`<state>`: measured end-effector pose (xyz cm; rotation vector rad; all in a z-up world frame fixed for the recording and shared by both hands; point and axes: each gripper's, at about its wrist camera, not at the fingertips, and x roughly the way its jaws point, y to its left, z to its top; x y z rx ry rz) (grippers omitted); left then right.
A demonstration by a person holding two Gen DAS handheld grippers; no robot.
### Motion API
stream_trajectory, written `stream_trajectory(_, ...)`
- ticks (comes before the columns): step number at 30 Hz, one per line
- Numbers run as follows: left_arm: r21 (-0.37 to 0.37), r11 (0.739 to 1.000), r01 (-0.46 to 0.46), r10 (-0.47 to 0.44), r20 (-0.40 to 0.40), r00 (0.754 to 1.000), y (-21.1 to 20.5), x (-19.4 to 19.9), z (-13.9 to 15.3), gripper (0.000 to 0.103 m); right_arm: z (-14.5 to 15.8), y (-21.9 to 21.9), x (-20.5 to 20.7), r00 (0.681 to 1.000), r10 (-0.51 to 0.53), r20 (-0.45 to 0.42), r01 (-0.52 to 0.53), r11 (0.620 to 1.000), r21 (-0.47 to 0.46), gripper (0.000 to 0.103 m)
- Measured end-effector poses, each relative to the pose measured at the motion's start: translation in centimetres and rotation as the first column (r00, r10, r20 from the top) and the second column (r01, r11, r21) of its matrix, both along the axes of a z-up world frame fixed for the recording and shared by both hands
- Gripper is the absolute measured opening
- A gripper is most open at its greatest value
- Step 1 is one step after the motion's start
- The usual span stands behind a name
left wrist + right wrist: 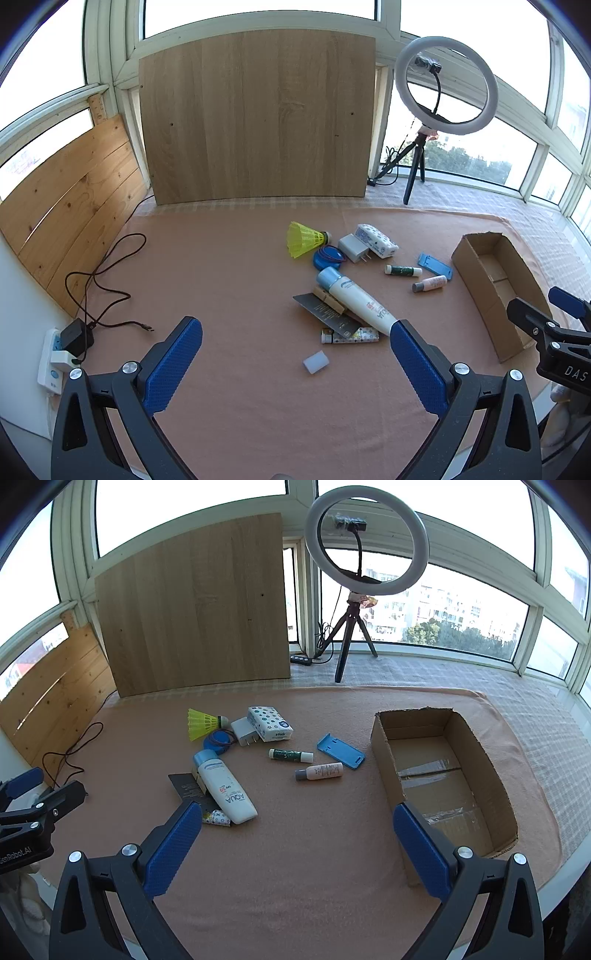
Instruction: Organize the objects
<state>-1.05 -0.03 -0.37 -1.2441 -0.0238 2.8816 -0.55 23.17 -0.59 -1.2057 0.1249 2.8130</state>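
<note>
Peach terry cloth is stretching under a scatter of small goods, nothing boxed yet. The left gripper point(295, 354) and right gripper point(297, 836) are both hovering wide and empty. The cardboard box point(495, 775) is sitting bare at right. Likely next: closing on the smooth little bottle point(320, 771) near it.
</note>
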Motion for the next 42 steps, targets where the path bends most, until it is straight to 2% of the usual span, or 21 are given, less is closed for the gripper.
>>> stream_trajectory(42, -0.001, 1.0, 0.009, -0.009, 0.01, 1.0, 0.34, -0.42, -0.38, 0.103, -0.22, -0.2, -0.44, 1.0, -0.006, 0.022, 0.006, 1.0, -0.007, 0.102)
